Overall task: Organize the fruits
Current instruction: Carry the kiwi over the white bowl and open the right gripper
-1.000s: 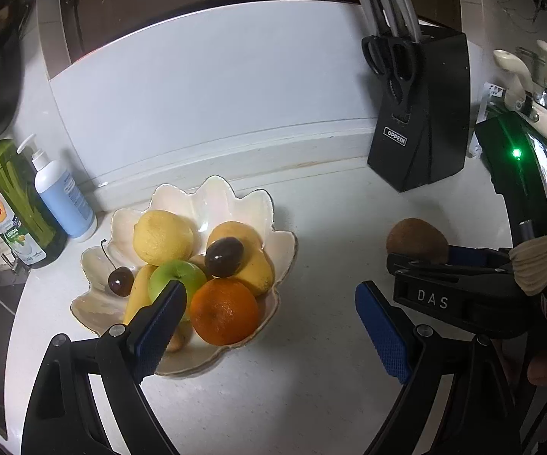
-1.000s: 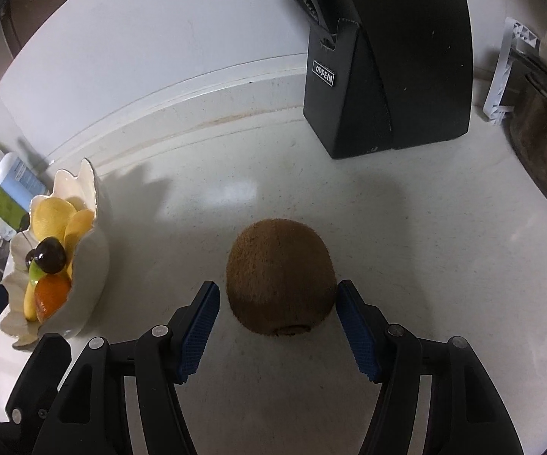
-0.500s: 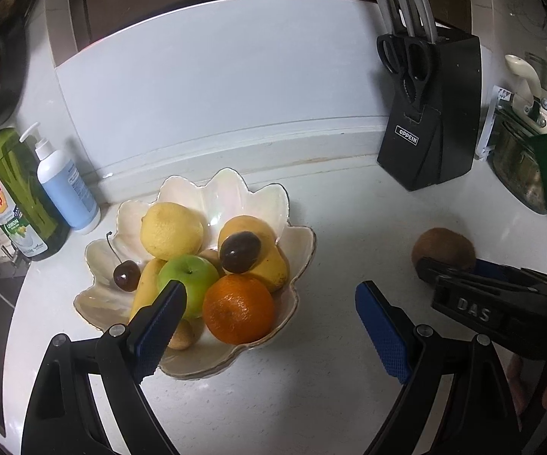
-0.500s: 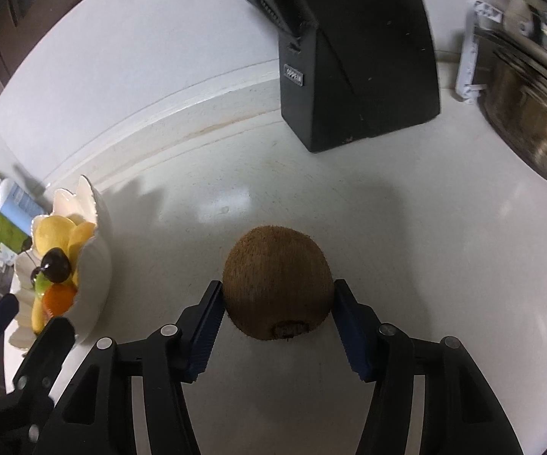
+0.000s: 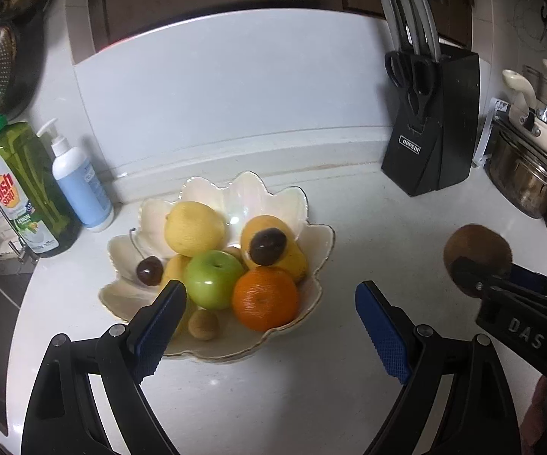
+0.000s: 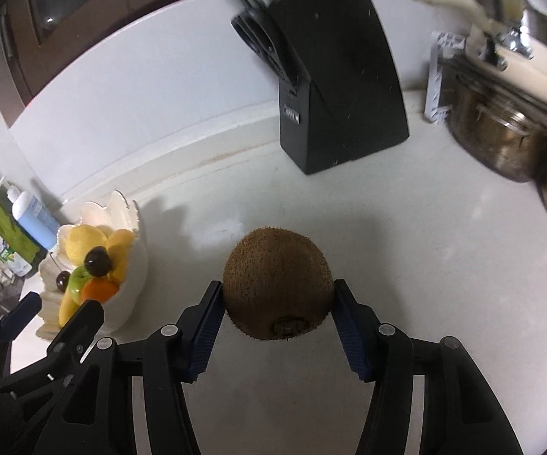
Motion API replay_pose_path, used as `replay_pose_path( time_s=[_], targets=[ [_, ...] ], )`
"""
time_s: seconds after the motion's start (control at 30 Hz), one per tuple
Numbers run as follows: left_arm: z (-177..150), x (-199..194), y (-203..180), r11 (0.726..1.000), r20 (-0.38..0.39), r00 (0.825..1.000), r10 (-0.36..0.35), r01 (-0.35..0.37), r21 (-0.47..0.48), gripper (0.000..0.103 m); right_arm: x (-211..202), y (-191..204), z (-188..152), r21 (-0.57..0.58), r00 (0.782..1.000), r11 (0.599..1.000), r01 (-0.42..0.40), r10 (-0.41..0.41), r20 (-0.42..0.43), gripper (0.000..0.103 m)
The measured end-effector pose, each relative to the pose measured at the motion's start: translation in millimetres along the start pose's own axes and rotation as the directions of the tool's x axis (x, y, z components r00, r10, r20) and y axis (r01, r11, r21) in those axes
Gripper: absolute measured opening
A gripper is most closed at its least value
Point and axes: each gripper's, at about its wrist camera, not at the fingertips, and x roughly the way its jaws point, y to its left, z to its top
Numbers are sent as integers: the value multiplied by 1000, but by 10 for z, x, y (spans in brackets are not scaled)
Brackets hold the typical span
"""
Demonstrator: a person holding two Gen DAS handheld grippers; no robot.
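Left wrist view: I held the left gripper (image 5: 269, 326) spread wide with nothing between its blue pads, just in front of the shell-shaped bowl (image 5: 311, 235). The bowl contained a lemon (image 5: 194, 227), a green apple (image 5: 212, 278) and an orange (image 5: 265, 298). At right, the right gripper (image 5: 501, 284) carried the kiwi (image 5: 476, 246).

Right wrist view: I had the right gripper (image 6: 277, 314) pinching the kiwi (image 6: 277, 280) on both sides, clear of the white counter (image 6: 406, 246). The bowl (image 6: 133, 265) stood well apart at left; a black knife block (image 6: 341, 87) stood behind.
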Motion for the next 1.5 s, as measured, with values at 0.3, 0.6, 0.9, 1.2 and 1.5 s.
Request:
replay_pose_path(
  time_s=[0.3, 0.6, 0.9, 1.2, 1.5],
  targets=[
    [-97, -311, 258, 1000, 44, 999, 8, -8, -2, 91, -320, 205, -99, 20, 999, 1000, -13, 12, 53, 58],
    [-224, -493, 664, 999, 41, 998, 38, -37, -28, 91, -440, 583, -195, -11, 996, 998, -58, 58, 71, 58],
    [-277, -523, 1189, 993, 36, 994, 99, -96, -75, 91, -378, 1154, -231, -81, 991, 990, -113, 118, 57, 58],
    [-343, -464, 1659, 982, 10, 989, 146, -144, -123, 91, -145, 1694, -241, -142, 985, 975, -171, 172, -6, 58],
    [-362, -289, 2047, 969, -24, 980, 198, -199, -143, 91, 217, 2227, -177, -221, 979, 954, -200, 188, -76, 58]
  ],
)
